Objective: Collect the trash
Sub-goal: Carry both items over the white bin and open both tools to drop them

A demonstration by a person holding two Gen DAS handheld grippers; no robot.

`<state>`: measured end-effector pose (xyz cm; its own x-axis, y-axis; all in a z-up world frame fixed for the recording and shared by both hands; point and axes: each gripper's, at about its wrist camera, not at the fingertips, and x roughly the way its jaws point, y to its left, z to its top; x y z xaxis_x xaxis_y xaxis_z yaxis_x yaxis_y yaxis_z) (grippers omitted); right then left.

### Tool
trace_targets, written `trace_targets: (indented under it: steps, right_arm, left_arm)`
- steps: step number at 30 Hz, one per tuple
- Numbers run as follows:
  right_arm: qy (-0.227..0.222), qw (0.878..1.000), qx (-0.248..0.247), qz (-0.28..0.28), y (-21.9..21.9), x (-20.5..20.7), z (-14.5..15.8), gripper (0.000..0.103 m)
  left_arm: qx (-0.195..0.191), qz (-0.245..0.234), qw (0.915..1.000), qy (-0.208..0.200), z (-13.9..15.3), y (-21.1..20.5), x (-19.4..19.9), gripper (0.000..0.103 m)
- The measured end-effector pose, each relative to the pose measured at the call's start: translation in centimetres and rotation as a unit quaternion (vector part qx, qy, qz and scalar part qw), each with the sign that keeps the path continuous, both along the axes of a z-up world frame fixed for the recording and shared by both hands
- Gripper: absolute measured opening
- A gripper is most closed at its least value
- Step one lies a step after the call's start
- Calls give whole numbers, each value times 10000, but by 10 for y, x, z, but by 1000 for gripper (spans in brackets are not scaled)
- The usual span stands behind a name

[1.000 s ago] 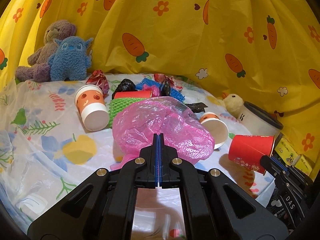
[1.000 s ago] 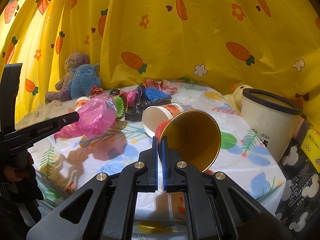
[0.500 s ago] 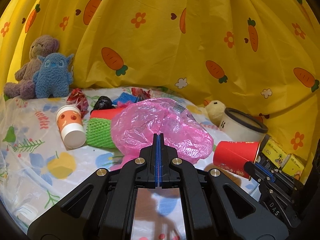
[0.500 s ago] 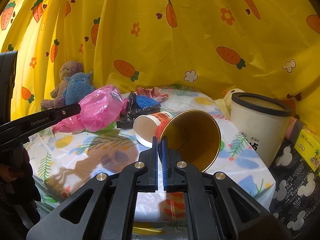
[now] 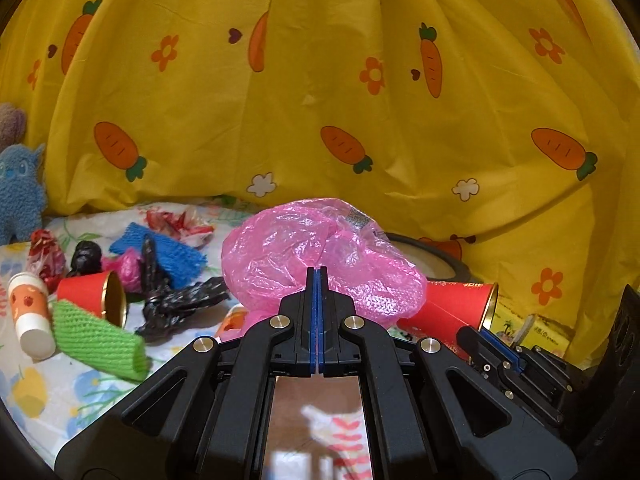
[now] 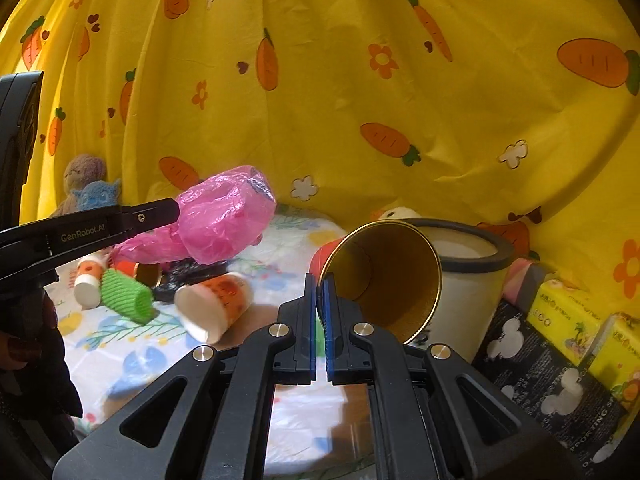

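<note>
From the left wrist camera, the left gripper [image 5: 316, 276] has its fingers pressed together on a crumpled pink plastic bag [image 5: 320, 256], which bulges above and to both sides of the tips, clear of the table; behind the bag the dark rim of a white bin [image 5: 436, 258] peeks out, in front of a yellow carrot-print curtain [image 5: 320, 92]; to the right, the right gripper [image 5: 486, 338] pinches the rim of a red paper cup with a gold lining [image 5: 452, 308], held on its side. On the flower-print tablecloth [image 5: 32, 392] to the left lie another red cup [image 5: 90, 292], a green foam net sleeve [image 5: 100, 340], a white and orange paper cup [image 5: 30, 312], a black plastic bag [image 5: 176, 304] and a blue foam net [image 5: 168, 252]; a blue plush toy [image 5: 18, 192] sits at the far left edge.

From the right wrist camera, the right gripper [image 6: 319, 280] is clamped on the wall of the red cup [image 6: 384, 276], its gold mouth facing the lens; the white bin [image 6: 468, 280] stands just behind it, open at the top; the left gripper [image 6: 176, 210] reaches in from the left with the pink bag [image 6: 224, 220] hanging in the air over the table; below lie an orange-patterned paper cup [image 6: 214, 306] on its side and the green sleeve [image 6: 126, 296]; yellow boxes [image 6: 568, 320] sit at the right.
</note>
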<state>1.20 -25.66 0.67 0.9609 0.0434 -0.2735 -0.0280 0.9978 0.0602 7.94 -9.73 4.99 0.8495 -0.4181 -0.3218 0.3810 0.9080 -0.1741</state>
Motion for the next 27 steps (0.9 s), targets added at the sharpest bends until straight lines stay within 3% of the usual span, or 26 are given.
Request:
trace_targets:
  steps: [9, 19, 27]
  right_arm:
    - [-477, 9939, -116, -992, -68, 41, 35, 4]
    - [-186, 9916, 83, -1276, -114, 89, 28, 4]
    - [67, 9922, 172, -1233, -128, 115, 17, 4]
  left_arm:
    - [12, -534, 9985, -114, 19, -94, 69, 0]
    - [240, -991, 9945, 250, -10, -171, 129, 0]
    - [241, -1235, 9906, 543, -30, -188, 152, 0]
